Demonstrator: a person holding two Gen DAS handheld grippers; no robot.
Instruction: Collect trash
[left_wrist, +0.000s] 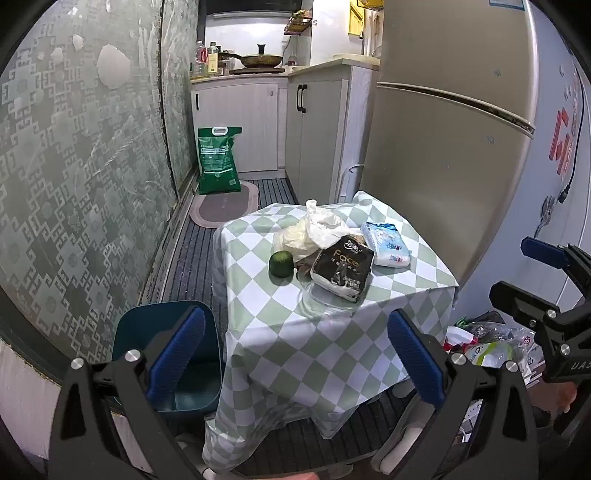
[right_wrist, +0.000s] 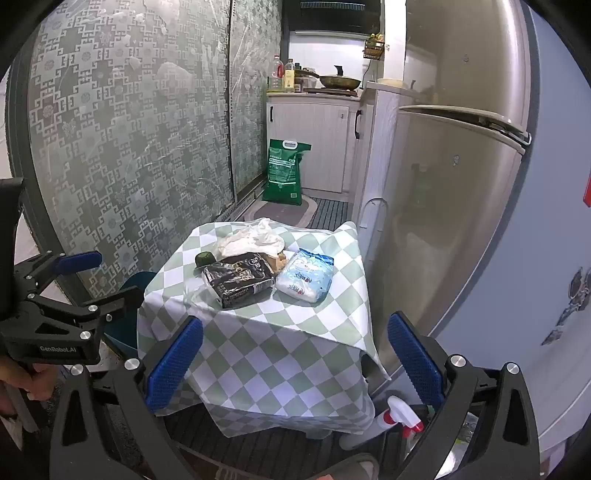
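Trash sits clustered mid-surface on a small table draped in a green-and-white checked cloth (left_wrist: 332, 332). Black glossy tissue pack (left_wrist: 341, 267), rectangular, soft-sided, lies tilted at the front of the pile. Just beside it on the fridge side: white-and-blue plastic pack (left_wrist: 386, 245), pillow-shaped, touching or nearly touching the black one. Behind both: crumpled white plastic bag (left_wrist: 317, 229), wrinkled and translucent, heaped on something pale. Round green fruit (left_wrist: 281, 264), matte skin, sits beside the pile on the glass-door side. Clear film patch (left_wrist: 317, 302) lies flat in front of the black pack.

Blue plastic bin (left_wrist: 129, 332), smooth-walled, stands on the floor next to the table, below the patterned frosted glass door (left_wrist: 74, 166). Brushed metal fridge (left_wrist: 443, 147) stands on the other side. Green rice bag (left_wrist: 218, 160) stands farther back by white cabinets.

Left gripper (left_wrist: 295, 358) hangs in front of the table, jaws wide apart, nothing between the ribbed blue pads. Right gripper (right_wrist: 295, 358) likewise: jaws fully apart, empty, clear of the pile.
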